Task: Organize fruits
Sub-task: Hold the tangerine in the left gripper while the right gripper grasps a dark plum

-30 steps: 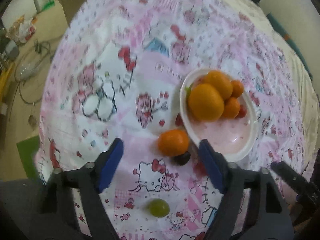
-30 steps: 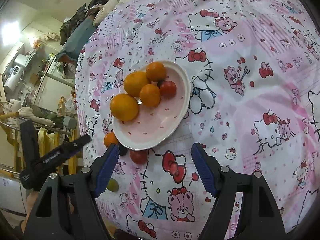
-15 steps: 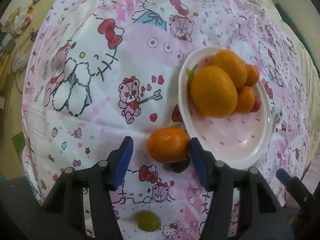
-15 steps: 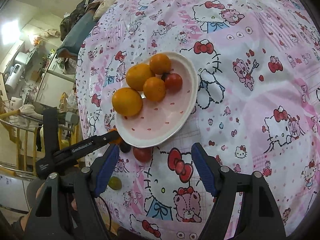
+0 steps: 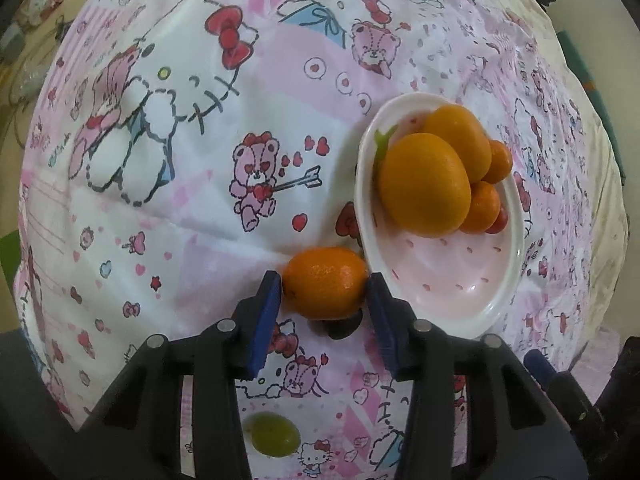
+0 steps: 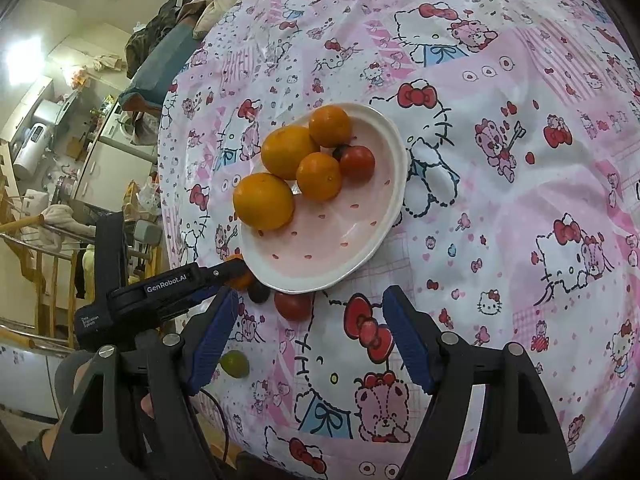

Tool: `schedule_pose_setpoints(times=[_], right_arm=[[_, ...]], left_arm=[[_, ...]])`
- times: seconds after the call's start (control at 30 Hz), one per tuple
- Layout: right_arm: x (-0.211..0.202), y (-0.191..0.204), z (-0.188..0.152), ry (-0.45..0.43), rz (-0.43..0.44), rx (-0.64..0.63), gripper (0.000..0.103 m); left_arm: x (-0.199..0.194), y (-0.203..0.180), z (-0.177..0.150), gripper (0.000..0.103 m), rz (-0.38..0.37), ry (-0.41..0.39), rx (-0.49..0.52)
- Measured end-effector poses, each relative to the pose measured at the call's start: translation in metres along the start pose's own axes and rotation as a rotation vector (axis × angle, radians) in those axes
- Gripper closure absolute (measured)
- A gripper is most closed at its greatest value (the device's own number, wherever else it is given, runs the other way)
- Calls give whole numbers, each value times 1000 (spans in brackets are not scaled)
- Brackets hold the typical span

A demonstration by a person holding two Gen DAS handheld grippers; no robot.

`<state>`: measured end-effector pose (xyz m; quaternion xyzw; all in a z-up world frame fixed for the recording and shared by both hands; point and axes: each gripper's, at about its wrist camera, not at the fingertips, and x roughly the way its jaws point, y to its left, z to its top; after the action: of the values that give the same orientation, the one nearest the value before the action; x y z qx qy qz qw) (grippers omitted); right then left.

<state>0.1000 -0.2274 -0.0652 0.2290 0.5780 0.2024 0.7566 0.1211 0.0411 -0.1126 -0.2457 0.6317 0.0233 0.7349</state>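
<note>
Fruit is split between the pink plate (image 5: pixel 440 292) and the cartoon-print cloth (image 5: pixel 180 220) around it. Your left gripper (image 5: pixel 325 286) has a small orange (image 5: pixel 325 282) between its blue pads, which touch the fruit on either side; the jaws are closing on it, just left of the plate's near rim. A dark grape (image 5: pixel 340 328) lies on the cloth right under that orange, partly hidden by it. Nearer you, between the gripper's arms, sits a green grape (image 5: pixel 270 434). On the plate you have two large oranges (image 6: pixel 264 200), two smaller ones (image 6: pixel 319 176) and a red tomato (image 6: pixel 357 163), bunched toward its far side. Your right gripper (image 6: pixel 308 336) hangs above the cloth with its fingers spread wide and nothing between them. A second tomato (image 6: pixel 293 305) lies on the cloth just beyond its left finger, touching or nearly touching the plate's near edge.
</note>
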Motion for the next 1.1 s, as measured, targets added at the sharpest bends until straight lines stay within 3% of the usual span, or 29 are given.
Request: schedule_pose_setpoints(times=[0.47, 0.6, 0.63, 0.7, 0.87, 0.97, 1.1], right_arm=[[4, 2, -1, 14, 4, -8, 26], [22, 11, -7, 103, 93, 2, 26], [32, 13, -9, 145, 151, 43, 29], [49, 19, -12, 197, 181, 75, 41], [93, 46, -16, 240, 134, 82, 62], [112, 57, -15, 229, 79, 100, 65], [133, 72, -11, 193, -61, 101, 65]], left_arm=[[-26, 6, -5, 67, 73, -34, 40], [-49, 10, -5, 67, 118, -109, 68], [-53, 11, -5, 67, 121, -123, 72], [-59, 13, -3, 67, 119, -139, 75], [-71, 27, -1, 67, 116, -173, 67], [-75, 38, -1, 67, 116, -175, 56], [-77, 46, -5, 67, 116, -171, 63]])
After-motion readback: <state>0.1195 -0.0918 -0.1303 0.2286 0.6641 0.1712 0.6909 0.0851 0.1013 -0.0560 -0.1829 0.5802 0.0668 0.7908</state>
